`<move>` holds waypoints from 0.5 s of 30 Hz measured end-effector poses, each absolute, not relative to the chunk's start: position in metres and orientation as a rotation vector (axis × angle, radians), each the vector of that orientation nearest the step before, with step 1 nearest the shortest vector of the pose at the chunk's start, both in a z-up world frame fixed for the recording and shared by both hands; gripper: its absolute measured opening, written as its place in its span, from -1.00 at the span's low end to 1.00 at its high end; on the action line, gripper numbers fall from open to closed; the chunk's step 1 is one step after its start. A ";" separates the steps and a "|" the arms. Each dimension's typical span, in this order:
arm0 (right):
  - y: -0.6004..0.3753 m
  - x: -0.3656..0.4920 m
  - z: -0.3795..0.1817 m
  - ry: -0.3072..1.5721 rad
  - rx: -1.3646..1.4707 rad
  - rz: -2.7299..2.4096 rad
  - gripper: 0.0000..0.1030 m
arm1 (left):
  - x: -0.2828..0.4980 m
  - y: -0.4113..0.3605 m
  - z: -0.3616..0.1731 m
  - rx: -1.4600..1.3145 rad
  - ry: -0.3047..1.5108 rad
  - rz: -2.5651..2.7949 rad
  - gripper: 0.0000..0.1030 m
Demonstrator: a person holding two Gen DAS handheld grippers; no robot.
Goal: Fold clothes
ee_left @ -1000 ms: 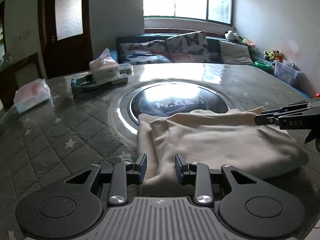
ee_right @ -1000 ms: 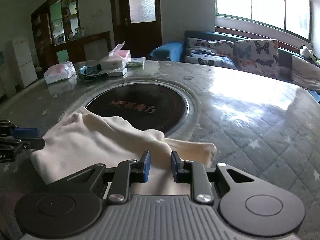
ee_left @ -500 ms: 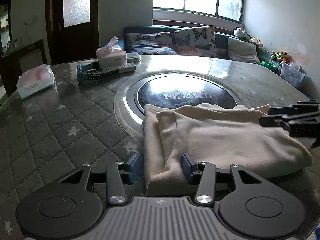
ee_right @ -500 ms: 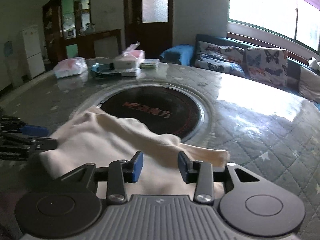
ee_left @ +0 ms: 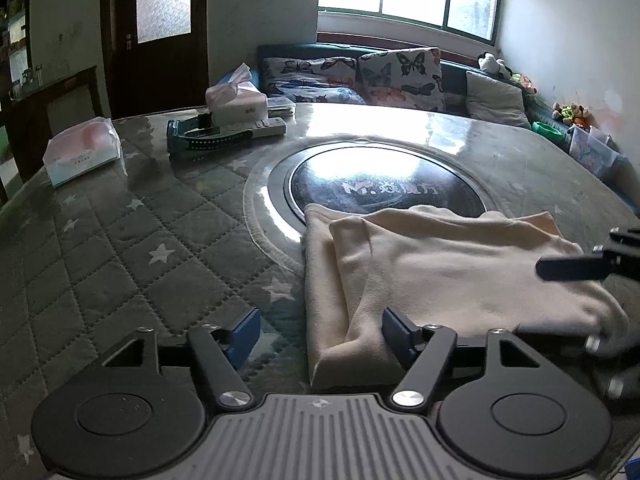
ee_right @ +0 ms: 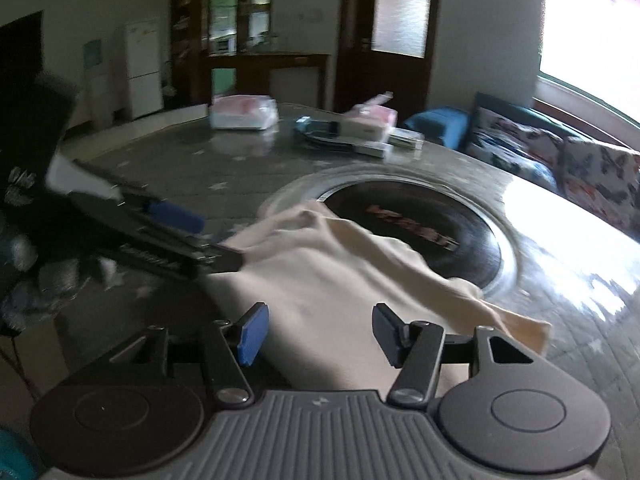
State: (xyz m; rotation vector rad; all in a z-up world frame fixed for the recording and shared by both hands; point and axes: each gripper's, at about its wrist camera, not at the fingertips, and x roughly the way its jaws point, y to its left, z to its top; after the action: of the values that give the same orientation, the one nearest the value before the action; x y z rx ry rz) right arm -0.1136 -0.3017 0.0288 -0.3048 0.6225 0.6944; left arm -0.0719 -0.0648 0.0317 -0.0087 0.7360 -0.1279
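Tissue box [ee_left: 236,98], butterfly cushions [ee_left: 400,74], fridge [ee_right: 143,68]

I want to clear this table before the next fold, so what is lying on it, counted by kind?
Folded cream garment: 1
Tissue packs, a white box and a soft pack: 2
Remote control: 1
Dark flat gadget beside the box: 1
Clear flat case behind the box: 1
Total: 6

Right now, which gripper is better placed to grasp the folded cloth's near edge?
Left. The left gripper has the cream cloth corner between its opening jaws; the right gripper's view is blurred.
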 end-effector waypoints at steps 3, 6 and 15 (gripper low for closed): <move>-0.287 -0.120 0.028 0.608 -0.351 0.731 0.19 | -0.073 -0.059 0.037 -0.015 0.730 -0.125 0.45; -0.272 -0.127 0.027 0.590 -0.397 0.763 0.20 | -0.073 -0.054 0.042 -0.016 0.725 -0.117 0.47; -0.229 -0.141 0.020 0.530 -0.527 0.821 0.18 | -0.070 -0.029 0.049 -0.075 0.734 -0.062 0.47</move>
State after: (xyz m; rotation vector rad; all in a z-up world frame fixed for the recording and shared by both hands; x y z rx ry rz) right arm -0.1413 -0.2290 0.0205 -0.5269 0.5301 0.8205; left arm -0.0704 -0.0292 0.0489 -0.0751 0.7343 -0.0623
